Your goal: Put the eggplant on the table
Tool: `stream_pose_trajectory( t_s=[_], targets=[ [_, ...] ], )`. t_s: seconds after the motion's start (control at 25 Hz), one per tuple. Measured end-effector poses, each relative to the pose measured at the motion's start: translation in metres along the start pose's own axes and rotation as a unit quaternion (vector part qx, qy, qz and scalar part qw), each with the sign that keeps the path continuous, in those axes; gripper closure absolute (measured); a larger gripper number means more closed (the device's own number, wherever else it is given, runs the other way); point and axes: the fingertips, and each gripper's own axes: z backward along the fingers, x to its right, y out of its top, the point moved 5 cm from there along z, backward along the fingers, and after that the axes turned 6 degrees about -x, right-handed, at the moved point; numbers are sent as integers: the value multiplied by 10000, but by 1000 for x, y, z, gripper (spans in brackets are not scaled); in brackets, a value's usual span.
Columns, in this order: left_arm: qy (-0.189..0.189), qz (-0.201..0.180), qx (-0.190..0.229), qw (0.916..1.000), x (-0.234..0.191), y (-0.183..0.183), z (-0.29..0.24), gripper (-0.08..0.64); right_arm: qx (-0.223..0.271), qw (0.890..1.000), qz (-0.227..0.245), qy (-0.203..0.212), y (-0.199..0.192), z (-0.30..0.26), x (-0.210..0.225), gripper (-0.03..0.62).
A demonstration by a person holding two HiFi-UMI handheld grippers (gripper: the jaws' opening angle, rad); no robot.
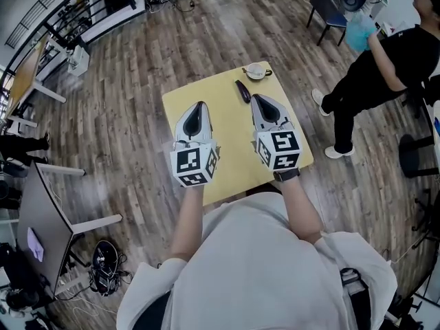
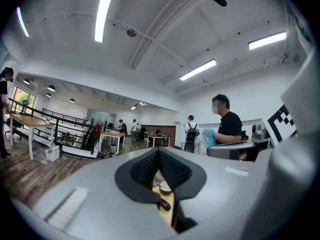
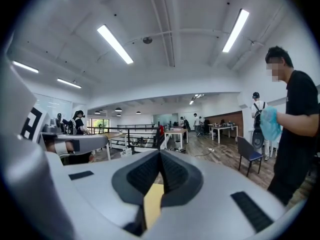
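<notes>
Eggplant (image 1: pixel 242 91), dark purple and slender, lies on the far half of the square yellow table (image 1: pixel 234 150), free of both grippers.

Nearest the head camera is the wearer's white shirt (image 1: pixel 254 267), with both forearms reaching out over the table's near edge. The left gripper (image 1: pixel 199 107), grey with black pads and a black-and-white marker cube (image 1: pixel 194 165) at its rear, has its jaws closed tip to tip. Its own view shows nothing pinched between them. The right gripper (image 1: pixel 256 99), of the same build with its own cube (image 1: pixel 282 150), is also closed and empty. In its view the pads (image 3: pixel 172 171) meet at the tips and only yellow tabletop shows beneath.

In the head view, the eggplant shows just left of the right gripper's tip. Beyond it, near the table's far corner, sits a small white bowl with a handle (image 1: pixel 256 71). Through the gap under the left jaws, the eggplant (image 2: pixel 162 204) and the bowl (image 2: pixel 165 187) appear again.

Around the table lies a wood plank floor (image 1: pixel 124 115). A person in black clothing (image 1: pixel 385 74) stands to the right, well apart.
</notes>
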Motion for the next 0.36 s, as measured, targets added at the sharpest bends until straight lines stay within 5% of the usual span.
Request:
stream_pose_trajectory(
  t_s=[0.36],
  targets=[
    [188,-77,-396,9990,-9,-28,-2,549,-324,9994,84,-29,-18,-2,-7,583]
  ],
)
